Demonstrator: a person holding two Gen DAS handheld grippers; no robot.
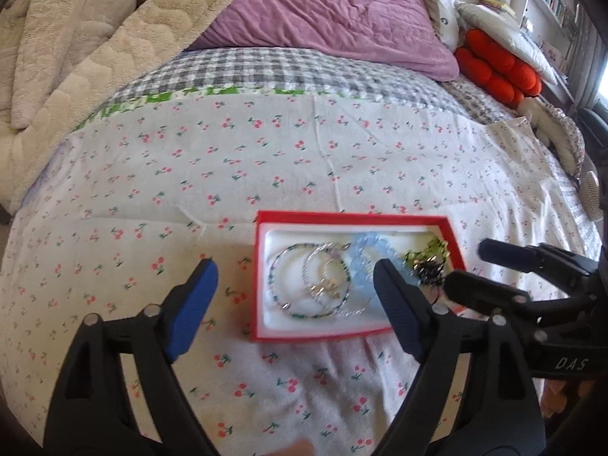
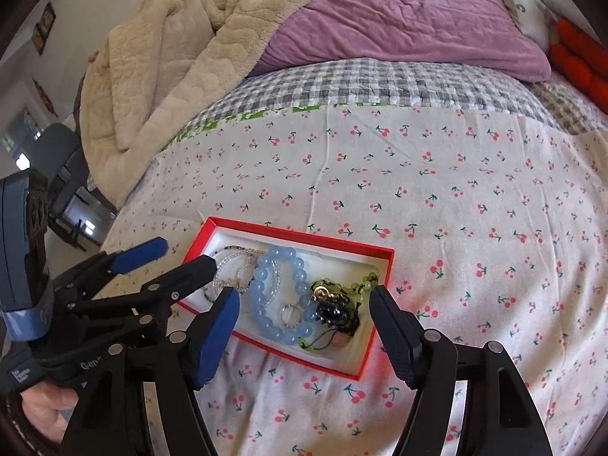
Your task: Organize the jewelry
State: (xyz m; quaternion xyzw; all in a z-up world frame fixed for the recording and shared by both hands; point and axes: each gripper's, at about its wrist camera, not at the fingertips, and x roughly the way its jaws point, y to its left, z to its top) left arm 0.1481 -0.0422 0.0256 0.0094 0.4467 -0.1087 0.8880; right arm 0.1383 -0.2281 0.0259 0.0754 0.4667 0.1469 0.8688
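Note:
A red jewelry box (image 1: 262, 277) with a white lining lies on the cherry-print bedspread; it also shows in the right wrist view (image 2: 374, 304). It holds thin beaded bangles (image 1: 304, 285), a light blue bead bracelet (image 2: 281, 292), a green bead string (image 2: 361, 288) and a dark beaded piece (image 2: 336, 313). My left gripper (image 1: 296, 269) is open and empty, its fingers over the near left part of the box. My right gripper (image 2: 306, 296) is open and empty, straddling the blue bracelet and dark piece; it enters the left wrist view (image 1: 471, 266) from the right.
The bed carries a beige blanket (image 1: 76, 57) at the back left, a purple duvet (image 1: 334, 11), a grey checked quilt (image 1: 247, 68) and red cushions (image 1: 494, 64) at the back right. The bed's left edge, with dark furniture (image 2: 72, 197) beyond it, shows in the right wrist view.

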